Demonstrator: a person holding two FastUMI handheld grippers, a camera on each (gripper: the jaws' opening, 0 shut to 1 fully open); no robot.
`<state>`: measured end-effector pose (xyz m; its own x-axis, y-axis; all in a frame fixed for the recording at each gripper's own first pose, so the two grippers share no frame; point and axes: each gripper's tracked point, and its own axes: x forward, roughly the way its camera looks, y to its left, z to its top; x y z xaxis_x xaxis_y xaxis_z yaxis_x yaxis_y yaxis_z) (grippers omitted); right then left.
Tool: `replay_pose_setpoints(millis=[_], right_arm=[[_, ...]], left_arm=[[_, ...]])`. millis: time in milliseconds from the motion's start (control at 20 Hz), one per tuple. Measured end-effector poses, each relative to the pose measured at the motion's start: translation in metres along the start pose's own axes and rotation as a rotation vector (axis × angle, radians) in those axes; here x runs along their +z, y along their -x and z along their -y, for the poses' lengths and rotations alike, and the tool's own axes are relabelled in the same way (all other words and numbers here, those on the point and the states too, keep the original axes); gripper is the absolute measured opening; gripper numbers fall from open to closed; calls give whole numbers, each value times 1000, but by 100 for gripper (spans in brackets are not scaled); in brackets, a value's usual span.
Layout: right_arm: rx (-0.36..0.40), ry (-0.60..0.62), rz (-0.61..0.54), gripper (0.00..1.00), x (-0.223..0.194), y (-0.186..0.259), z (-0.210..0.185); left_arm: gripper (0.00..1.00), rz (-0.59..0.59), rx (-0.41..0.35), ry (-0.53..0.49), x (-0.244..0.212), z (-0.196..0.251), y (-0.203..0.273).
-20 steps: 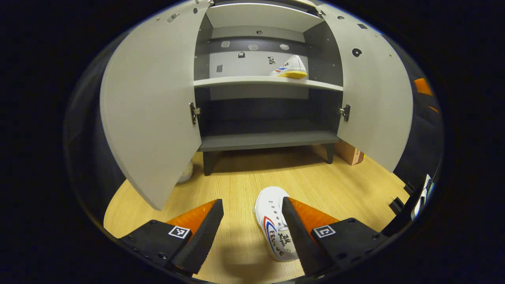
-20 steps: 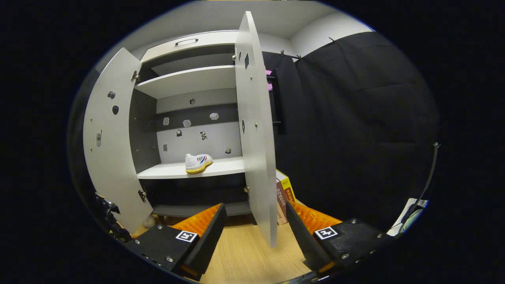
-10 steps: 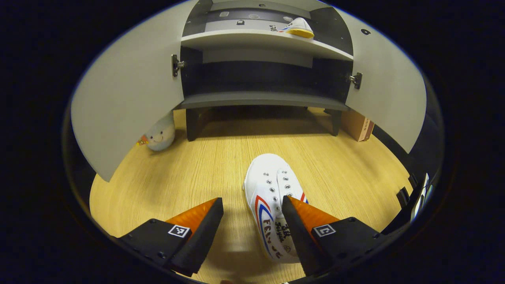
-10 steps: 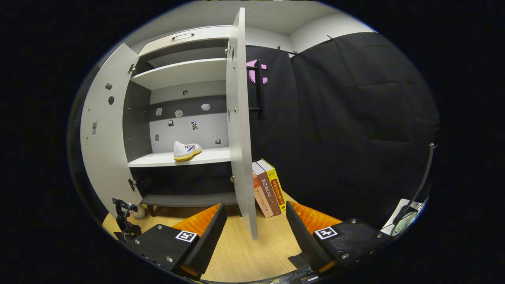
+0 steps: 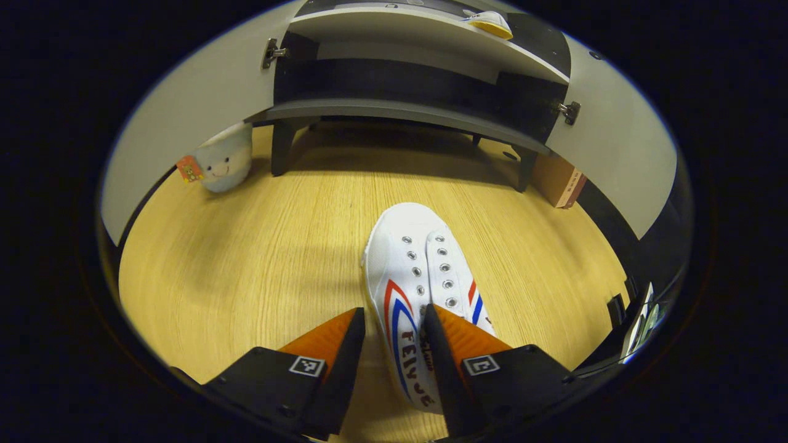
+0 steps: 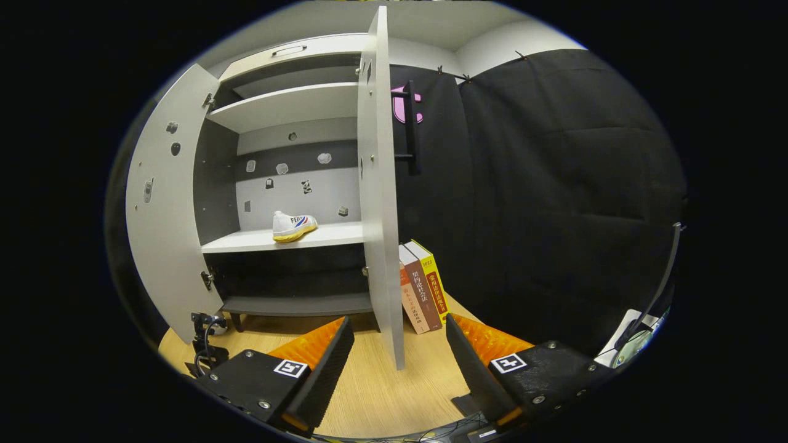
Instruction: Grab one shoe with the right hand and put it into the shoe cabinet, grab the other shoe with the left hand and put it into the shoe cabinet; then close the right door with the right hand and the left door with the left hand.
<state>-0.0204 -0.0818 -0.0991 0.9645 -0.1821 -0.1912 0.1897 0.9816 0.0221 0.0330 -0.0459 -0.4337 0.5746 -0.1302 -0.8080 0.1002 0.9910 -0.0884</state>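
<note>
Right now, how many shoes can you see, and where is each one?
2. One shoe lies on the wooden floor, its side between the left gripper fingers. The other shoe sits on the middle shelf of the shoe cabinet.

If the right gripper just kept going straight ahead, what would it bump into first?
Probably the open right door of the shoe cabinet. Its edge stands straight ahead between the fingers of the right gripper, nearer than the books behind it. How far off is hard to judge.

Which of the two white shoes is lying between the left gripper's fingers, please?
The shoe on the floor, toe towards the cabinet; the other shoe sits on the cabinet's middle shelf.
</note>
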Motion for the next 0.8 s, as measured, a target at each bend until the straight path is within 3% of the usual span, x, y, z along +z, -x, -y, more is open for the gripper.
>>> replay_pose_setpoints(millis=[50,100,250,400,800], right_arm=[[6,2,-1,92,0,0,-3],[13,4,0,93,0,1,-7],[28,16,8,92,3,2,-15],[36,27,20,92,9,4,-20],[51,63,52,93,17,4,-30]], left_arm=[[51,-35,11,-15,-1,-1,-2],[50,-49,32,-20,0,-5,-2],[7,-56,39,-1,0,-7,0],[7,-71,62,-25,9,-12,8],[6,-13,32,-12,47,-18,33]])
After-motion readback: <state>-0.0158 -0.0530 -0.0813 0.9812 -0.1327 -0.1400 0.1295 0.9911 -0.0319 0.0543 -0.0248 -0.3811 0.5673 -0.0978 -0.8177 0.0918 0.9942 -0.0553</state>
